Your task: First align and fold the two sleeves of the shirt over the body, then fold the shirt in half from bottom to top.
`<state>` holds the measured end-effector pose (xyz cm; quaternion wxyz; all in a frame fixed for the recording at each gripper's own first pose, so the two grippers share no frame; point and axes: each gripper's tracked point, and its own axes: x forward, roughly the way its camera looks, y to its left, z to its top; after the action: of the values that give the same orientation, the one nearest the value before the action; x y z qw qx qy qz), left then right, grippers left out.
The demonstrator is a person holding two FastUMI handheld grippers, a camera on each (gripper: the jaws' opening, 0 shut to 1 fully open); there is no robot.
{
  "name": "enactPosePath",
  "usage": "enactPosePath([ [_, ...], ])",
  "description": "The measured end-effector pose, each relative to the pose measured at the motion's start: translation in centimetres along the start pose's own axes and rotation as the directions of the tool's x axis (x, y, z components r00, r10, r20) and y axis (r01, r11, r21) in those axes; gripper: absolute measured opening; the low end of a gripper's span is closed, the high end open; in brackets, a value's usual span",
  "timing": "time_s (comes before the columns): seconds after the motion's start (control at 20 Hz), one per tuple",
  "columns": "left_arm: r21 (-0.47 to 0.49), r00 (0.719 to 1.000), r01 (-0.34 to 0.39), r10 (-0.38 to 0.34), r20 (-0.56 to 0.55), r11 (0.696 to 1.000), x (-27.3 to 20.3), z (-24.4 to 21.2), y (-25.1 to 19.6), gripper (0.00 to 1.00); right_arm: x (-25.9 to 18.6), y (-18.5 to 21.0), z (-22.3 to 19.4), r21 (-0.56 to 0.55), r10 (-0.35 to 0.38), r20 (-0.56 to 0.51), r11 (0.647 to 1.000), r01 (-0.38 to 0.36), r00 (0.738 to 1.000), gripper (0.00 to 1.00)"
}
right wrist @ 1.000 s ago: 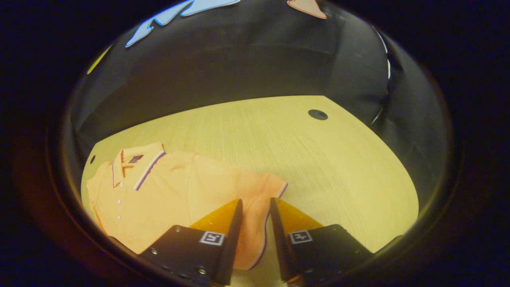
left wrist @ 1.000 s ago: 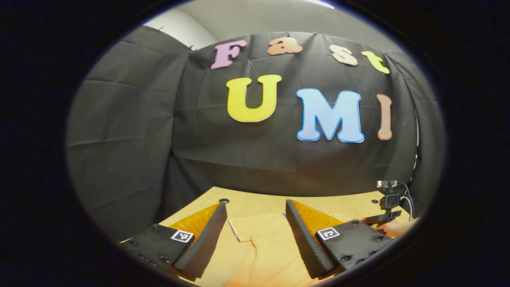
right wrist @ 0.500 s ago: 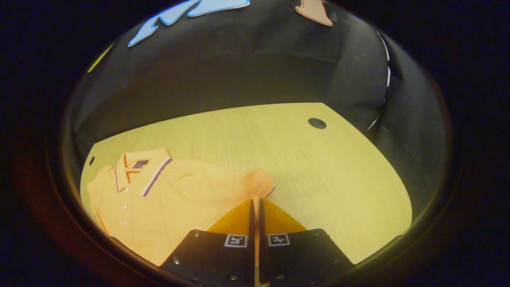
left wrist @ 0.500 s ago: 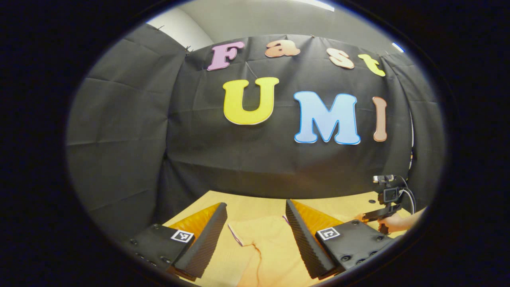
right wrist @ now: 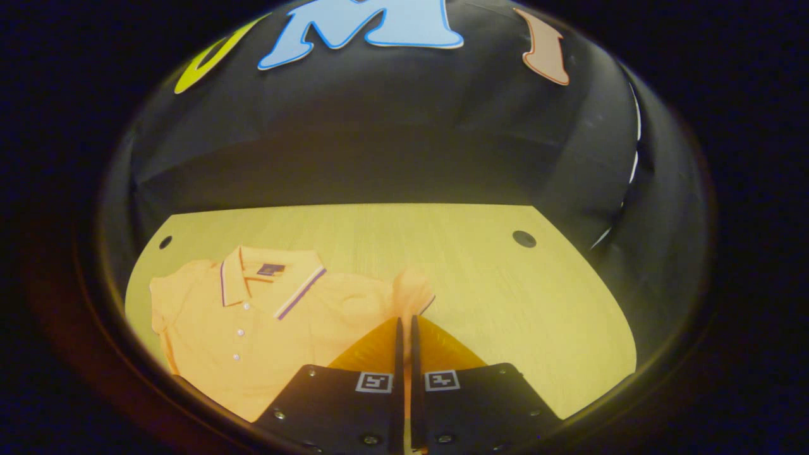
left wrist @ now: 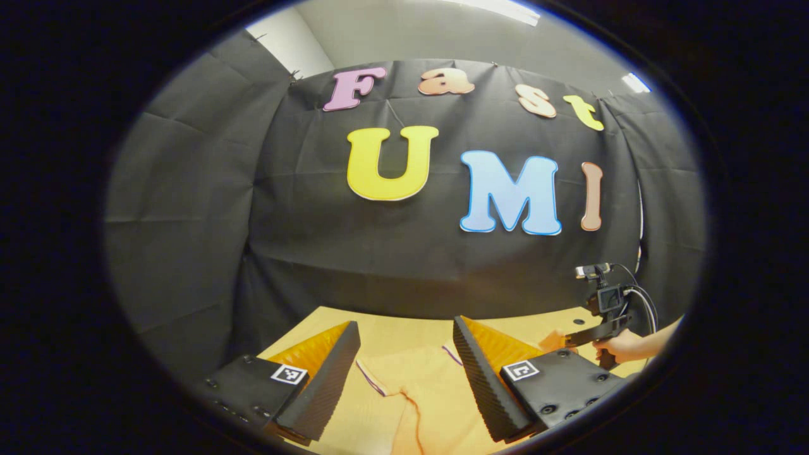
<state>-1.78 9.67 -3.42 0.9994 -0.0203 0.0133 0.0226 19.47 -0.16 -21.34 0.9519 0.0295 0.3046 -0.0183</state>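
An orange polo shirt with a striped collar lies face up on the wooden table in the right gripper view. My right gripper is shut on the shirt's sleeve, whose cloth bunches up just past the fingertips. In the left gripper view, my left gripper hangs open above the other sleeve, nothing between its fingers. Farther off at the right, the right gripper and the hand holding it show with a bit of orange cloth.
The table has a round cable hole at the far right and a smaller hole at the far left. The black cloth wall stands right behind the table's far edge. Bare wood lies to the right of the shirt.
My right gripper closed on the sleeve and has lifted it, bunching the cloth, while its view tilted up. My left gripper stayed open, drifting slightly.
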Motion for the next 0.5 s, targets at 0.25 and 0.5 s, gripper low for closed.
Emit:
enactPosePath([
  [0.25,0.003,1.000,0.014,-0.014,-0.020,1.000,0.8,-0.7,1.0,0.97,0.1,2.7,-0.2,-0.020,0.025,-0.009,0.999,-0.025,1.000,0.04],
  [0.5,-0.027,0.997,0.059,-0.060,-0.039,0.998,2.7,-2.6,1.6,0.97,0.2,4.9,-0.8,-0.059,0.030,-0.024,0.998,-0.031,0.999,0.04],
])
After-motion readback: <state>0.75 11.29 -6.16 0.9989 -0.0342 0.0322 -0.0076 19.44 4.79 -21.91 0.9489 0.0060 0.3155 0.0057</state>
